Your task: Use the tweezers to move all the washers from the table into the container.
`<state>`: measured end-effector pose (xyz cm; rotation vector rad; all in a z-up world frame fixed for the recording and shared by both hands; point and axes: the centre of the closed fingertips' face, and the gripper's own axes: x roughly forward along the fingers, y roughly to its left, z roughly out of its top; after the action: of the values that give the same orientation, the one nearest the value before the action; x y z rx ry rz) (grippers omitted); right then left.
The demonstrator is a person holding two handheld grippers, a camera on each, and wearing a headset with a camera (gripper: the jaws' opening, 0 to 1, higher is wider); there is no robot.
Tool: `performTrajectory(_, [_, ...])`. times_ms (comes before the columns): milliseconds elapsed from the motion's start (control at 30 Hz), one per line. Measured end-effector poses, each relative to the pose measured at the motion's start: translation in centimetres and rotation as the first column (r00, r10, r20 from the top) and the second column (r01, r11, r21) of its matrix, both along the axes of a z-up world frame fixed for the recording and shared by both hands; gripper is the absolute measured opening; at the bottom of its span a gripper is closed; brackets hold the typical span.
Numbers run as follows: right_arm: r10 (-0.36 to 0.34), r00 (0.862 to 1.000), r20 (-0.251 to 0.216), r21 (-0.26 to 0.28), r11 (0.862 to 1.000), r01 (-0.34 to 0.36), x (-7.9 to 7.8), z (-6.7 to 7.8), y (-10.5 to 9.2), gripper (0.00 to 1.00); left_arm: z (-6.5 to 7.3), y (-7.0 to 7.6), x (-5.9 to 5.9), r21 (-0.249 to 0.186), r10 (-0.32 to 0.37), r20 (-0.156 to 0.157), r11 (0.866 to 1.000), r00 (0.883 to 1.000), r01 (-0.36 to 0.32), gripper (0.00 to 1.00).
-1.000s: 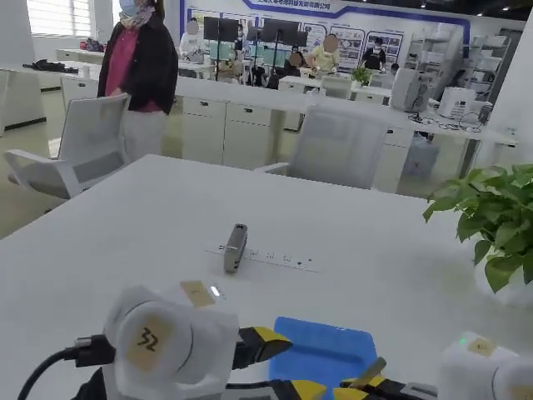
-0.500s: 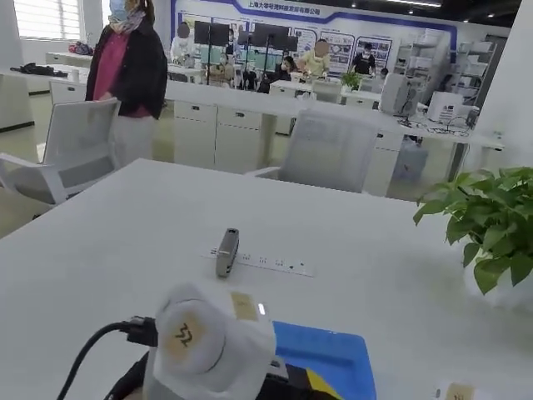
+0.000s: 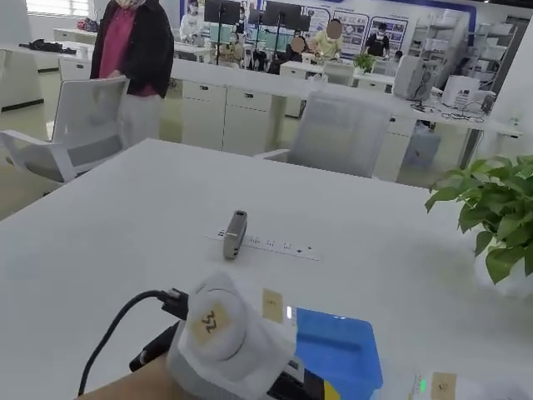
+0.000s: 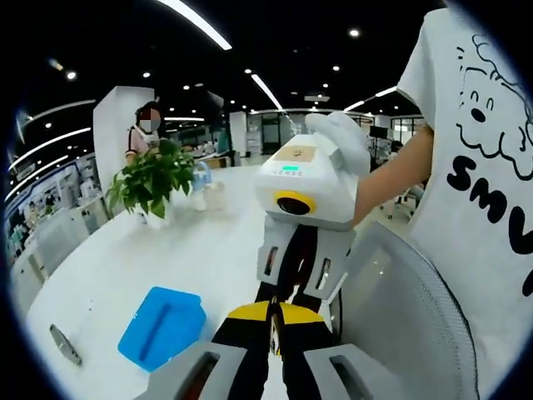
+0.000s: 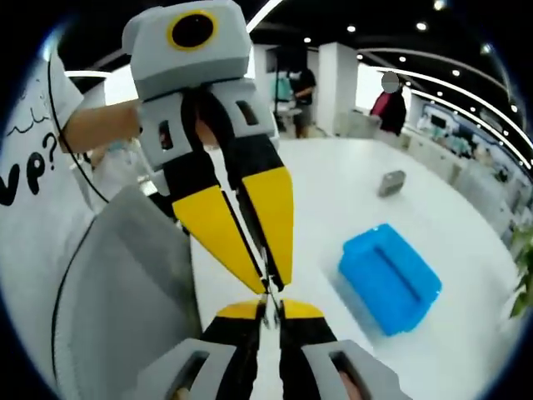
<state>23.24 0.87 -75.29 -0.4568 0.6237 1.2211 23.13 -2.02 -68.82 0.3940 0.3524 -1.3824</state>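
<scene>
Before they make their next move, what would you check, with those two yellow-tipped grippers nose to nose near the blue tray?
1. The blue plastic container sits open side up on the white table: ok.
2. The left gripper and the right gripper meet tip to tip, jaws drawn close: ok.
3. Tweezers held between them: cannot tell, the tips crowd together.
4. Washers found on the table: cannot tell, too small to make out.
5. The grey plug block and the green potted plant stand apart from the container: ok.
</scene>
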Motion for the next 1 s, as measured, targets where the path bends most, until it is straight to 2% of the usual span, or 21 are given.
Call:
performTrajectory(167, [0.026,0.999,0.027,-0.037,0.999,-0.025,1.3,-0.5,-0.1,0.05,-0.4,0.6,1.0,0.008,0.014,0.017,1.0,1.0,-0.014,0.0])
performTrajectory(233, [0.037,0.999,0.032,-0.061,0.997,-0.035,1.7,-1.0,-0.2,0.05,-1.1,0.5,1.4,0.032,0.008,0.044,0.999,0.999,-0.009,0.0])
performTrajectory(300, [0.034,0.999,-0.004,-0.082,0.996,-0.034,2.1,-1.9,-0.5,0.05,-1.8,0.4,1.7,0.037,0.007,0.04,0.999,0.999,-0.009,0.0])
performTrajectory(400, [0.051,0.999,-0.006,-0.14,0.989,-0.051,2.4,-3.2,-1.3,0.06,-3.3,0.6,2.1,0.06,0.007,0.023,0.998,1.0,-0.008,0.0])
performTrajectory(567, [0.049,0.998,-0.048,-0.163,0.985,-0.057,2.6,-4.5,-2.0,0.06,-4.9,0.5,2.2,0.066,0.004,-0.003,0.998,1.0,-0.004,0.0])
performTrajectory(633, [0.056,0.997,-0.043,-0.203,0.977,-0.064,2.9,-5.4,-2.5,0.06,-6.2,0.7,2.5,0.103,0.005,0.006,0.995,1.0,-0.006,0.0])
performTrajectory(700, [0.063,0.997,-0.044,-0.225,0.972,-0.071,3.2,-6.0,-2.7,0.06,-7.4,1.2,2.7,0.124,0.017,-0.003,0.992,1.0,-0.016,0.0])
performTrajectory(733, [0.062,0.997,-0.051,-0.223,0.972,-0.072,3.3,-6.2,-2.7,0.06,-7.7,1.3,2.8,0.121,0.024,-0.009,0.992,1.0,-0.023,0.0])
performTrajectory(767, [0.063,0.996,-0.064,-0.223,0.972,-0.076,3.2,-6.5,-2.6,0.07,-7.9,1.4,2.9,0.106,0.035,-0.029,0.994,0.999,-0.031,0.0])
performTrajectory(800, [0.056,0.996,-0.072,-0.227,0.971,-0.071,3.3,-6.9,-2.5,0.07,-8.1,1.4,2.9,0.104,0.039,-0.034,0.994,0.999,-0.035,0.0])
performTrajectory(867, [0.051,0.997,-0.064,-0.244,0.968,-0.065,3.5,-7.7,-2.5,0.07,-9.4,1.7,3.2,0.143,0.042,-0.011,0.989,0.999,-0.04,0.0])
performTrajectory(900, [0.049,0.997,-0.06,-0.259,0.964,-0.063,3.7,-8.1,-2.6,0.07,-10.0,1.8,3.3,0.154,0.045,-0.012,0.987,0.999,-0.043,0.0])
performTrajectory(1000, [-0.019,0.999,-0.051,-0.287,0.958,0.004,4.6,-9.5,-2.7,0.08,-11.7,2.0,4.0,0.158,0.092,-0.032,0.984,0.995,-0.085,0.0])
